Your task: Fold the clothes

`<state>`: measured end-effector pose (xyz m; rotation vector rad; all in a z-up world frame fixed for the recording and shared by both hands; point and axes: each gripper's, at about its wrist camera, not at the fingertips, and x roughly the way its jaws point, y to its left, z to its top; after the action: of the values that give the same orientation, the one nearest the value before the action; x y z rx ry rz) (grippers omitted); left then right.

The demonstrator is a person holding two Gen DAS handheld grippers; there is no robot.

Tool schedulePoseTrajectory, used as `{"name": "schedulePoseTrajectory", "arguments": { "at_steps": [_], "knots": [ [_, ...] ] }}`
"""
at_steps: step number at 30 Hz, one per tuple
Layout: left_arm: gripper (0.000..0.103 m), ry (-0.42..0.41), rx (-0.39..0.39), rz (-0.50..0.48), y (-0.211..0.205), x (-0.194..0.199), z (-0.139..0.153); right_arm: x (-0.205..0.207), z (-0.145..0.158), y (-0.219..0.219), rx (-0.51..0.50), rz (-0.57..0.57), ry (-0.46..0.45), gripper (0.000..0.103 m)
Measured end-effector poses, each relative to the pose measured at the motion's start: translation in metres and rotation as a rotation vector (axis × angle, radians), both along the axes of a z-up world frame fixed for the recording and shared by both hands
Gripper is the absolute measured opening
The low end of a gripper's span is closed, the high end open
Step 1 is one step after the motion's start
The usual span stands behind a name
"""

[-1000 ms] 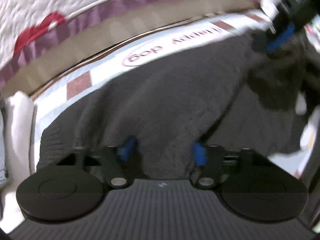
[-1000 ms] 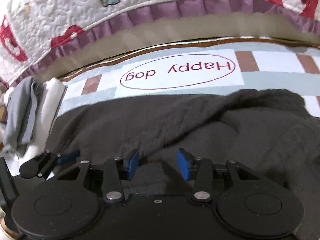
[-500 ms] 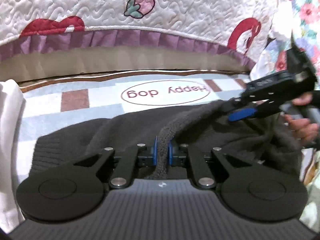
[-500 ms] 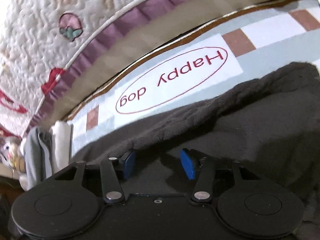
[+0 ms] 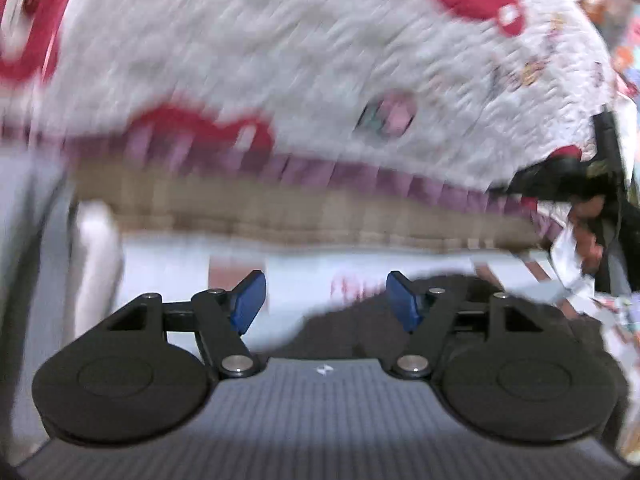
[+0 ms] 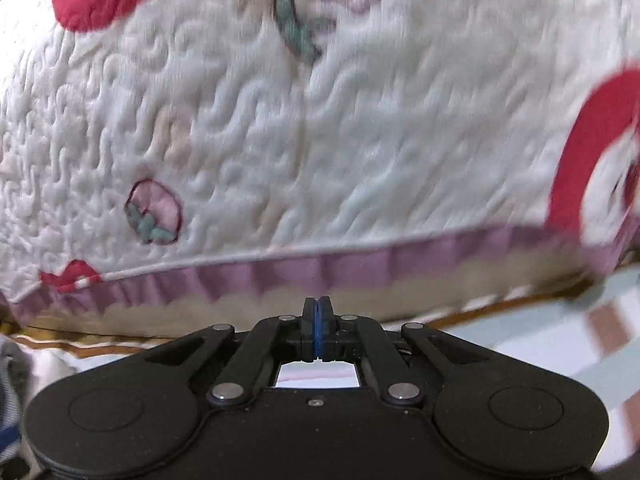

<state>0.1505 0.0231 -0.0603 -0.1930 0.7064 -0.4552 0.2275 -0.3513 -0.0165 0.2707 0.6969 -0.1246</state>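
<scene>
The dark knitted sweater lies on the striped mat below the quilted bed cover, just under the left tongs, whose jaws have just been opening and stand wide, empty. The right tongs have just closed, pads together on nothing. Soft, limp, bulky knit; best pinched at hem or shoulder edges.

Left view motion-blurred — dark sweater partly behind claw.
</scene>
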Motion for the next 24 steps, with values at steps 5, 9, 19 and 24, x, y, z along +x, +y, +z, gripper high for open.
{"name": "schedulePoseTrajectory", "arguments": {
  "at_steps": [5, 9, 19, 24],
  "knots": [
    [0.066, 0.166, 0.083, -0.075, 0.000, -0.010, -0.037, -0.024, -0.034, 0.005, -0.055, 0.135, 0.168, 0.040],
    [0.066, 0.174, 0.082, -0.108, -0.013, -0.008, -0.050, -0.032, -0.064, 0.010, -0.225, 0.192, 0.304, 0.040],
    [0.066, 0.086, 0.185, -0.085, -0.022, -0.008, -0.061, -0.054, -0.087, 0.025, -0.245, 0.384, 0.406, 0.057],
    [0.012, 0.027, 0.261, -0.120, -0.038, 0.011, -0.054, -0.066, -0.103, 0.028, -0.338, 0.391, 0.393, 0.057]
  ]
}}
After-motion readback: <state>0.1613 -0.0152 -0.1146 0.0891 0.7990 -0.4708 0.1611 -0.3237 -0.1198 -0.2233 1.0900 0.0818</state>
